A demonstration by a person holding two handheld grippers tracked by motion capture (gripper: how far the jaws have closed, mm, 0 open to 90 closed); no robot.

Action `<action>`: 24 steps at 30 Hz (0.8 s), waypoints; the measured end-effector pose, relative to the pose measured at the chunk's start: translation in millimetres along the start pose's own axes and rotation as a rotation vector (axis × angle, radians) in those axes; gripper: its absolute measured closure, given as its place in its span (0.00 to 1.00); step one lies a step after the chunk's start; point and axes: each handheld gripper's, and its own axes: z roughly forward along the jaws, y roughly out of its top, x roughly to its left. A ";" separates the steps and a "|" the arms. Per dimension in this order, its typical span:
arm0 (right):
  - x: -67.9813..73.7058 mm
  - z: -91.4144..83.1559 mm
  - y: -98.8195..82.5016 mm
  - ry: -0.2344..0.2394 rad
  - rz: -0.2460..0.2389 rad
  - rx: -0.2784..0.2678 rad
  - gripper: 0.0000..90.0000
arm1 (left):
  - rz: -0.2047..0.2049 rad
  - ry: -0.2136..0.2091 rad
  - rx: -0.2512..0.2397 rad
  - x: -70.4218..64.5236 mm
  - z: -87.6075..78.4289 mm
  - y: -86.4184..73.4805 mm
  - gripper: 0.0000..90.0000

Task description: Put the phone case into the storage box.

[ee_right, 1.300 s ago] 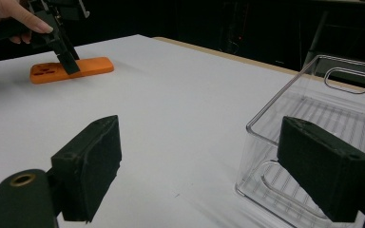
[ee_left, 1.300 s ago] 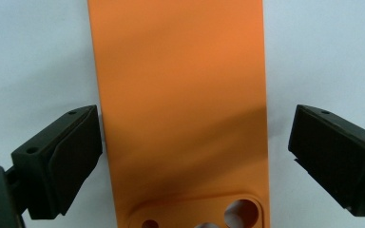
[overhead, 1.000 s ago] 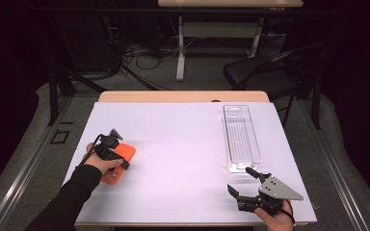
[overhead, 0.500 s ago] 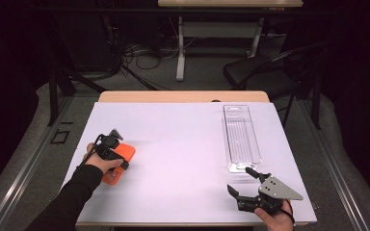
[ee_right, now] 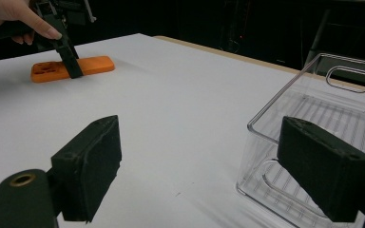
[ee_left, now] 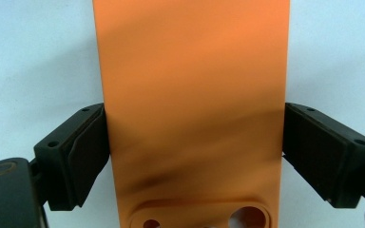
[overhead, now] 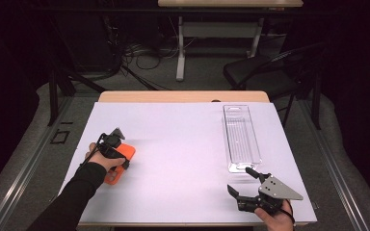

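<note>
A flat orange phone case (overhead: 126,152) (ee_left: 195,95) lies on the white table (overhead: 183,144) at the left. My left gripper (overhead: 115,156) (ee_left: 195,156) points down over it, and its jaws have just been closing. Both pads (ee_left: 83,152) now touch the case's long edges, so it is shut on the case. In the right gripper view the case (ee_right: 95,64) lies far off, with the left gripper (ee_right: 69,61) and a hand on it. My right gripper (overhead: 239,179) (ee_right: 214,166) rests open near the front right edge, with nothing between its jaws.
A clear plastic bin (overhead: 241,137) (ee_right: 323,109) lies lengthwise at the right of the table, just beyond the right gripper. A dark chair (overhead: 265,72) and cables stand on the floor behind the table.
</note>
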 end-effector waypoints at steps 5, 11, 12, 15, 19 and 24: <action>0.0 0.1 0.0 0.002 0.000 0.003 0.16 | -0.001 0.003 0.010 0.0 -0.1 1.1 0.13; 0.1 0.1 -0.1 0.002 0.000 0.002 0.16 | 0.001 -0.002 0.013 1.8 -1.2 1.3 0.16; 0.0 0.1 -0.1 0.002 0.000 0.003 0.16 | 0.001 -0.003 0.011 2.2 -1.3 1.2 0.16; -0.1 0.1 -0.1 0.002 0.000 0.003 0.16 | -0.002 -0.004 0.015 2.2 -1.5 1.5 0.17; -0.2 0.2 -0.2 0.003 -0.001 0.004 0.16 | 0.003 -0.006 0.023 2.4 -1.6 2.2 0.17; -0.6 0.4 -0.4 0.002 -0.001 0.004 0.16 | 0.012 -0.004 0.031 2.4 -1.8 2.9 0.17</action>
